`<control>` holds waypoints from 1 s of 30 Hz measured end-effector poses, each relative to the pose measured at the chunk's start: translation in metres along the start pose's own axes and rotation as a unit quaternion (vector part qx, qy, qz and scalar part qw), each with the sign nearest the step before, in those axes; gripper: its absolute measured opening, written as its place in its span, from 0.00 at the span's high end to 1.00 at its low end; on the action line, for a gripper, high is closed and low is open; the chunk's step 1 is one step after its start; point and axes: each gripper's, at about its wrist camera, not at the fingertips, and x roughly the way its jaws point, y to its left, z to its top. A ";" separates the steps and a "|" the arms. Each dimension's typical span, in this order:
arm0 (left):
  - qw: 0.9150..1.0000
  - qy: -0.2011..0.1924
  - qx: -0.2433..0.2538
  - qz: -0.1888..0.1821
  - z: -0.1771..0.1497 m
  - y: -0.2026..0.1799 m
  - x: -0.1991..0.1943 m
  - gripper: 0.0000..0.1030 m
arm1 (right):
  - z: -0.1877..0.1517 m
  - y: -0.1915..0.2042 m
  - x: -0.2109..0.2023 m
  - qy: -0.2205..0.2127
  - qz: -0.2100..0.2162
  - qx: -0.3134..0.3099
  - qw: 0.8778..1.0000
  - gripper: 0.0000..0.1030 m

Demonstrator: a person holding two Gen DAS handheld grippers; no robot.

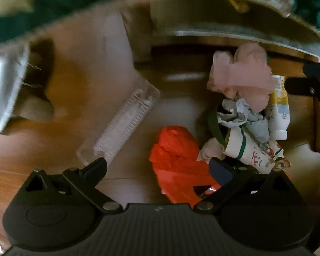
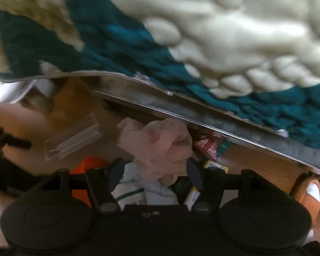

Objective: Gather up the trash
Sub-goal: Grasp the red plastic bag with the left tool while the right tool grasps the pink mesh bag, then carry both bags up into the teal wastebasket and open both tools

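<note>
The right gripper hangs over a pile of trash inside a cardboard box, its fingers spread on either side of a crumpled pink tissue. A clear plastic tray lies to the left, orange plastic below it. A teal and cream rug fills the background.

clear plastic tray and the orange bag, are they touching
Apart. The left wrist view shows a strip of bare wooden floor between the clear plastic tray and the orange bag.
</note>
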 end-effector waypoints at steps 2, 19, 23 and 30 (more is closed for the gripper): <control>1.000 0.012 -0.016 -0.010 0.002 -0.001 0.018 0.01 | 0.001 -0.001 0.015 0.006 -0.008 0.009 1.000 0.39; 0.997 0.064 -0.050 -0.012 0.005 -0.002 0.085 0.39 | 0.000 0.000 0.074 0.033 -0.014 0.022 0.999 0.58; 0.997 0.048 -0.058 -0.017 0.002 0.000 0.082 0.54 | 0.003 -0.002 0.081 0.045 -0.018 0.036 0.998 0.90; 0.998 0.029 -0.050 -0.010 -0.002 0.001 0.060 0.63 | -0.001 0.002 0.059 0.022 -0.021 0.013 0.999 0.97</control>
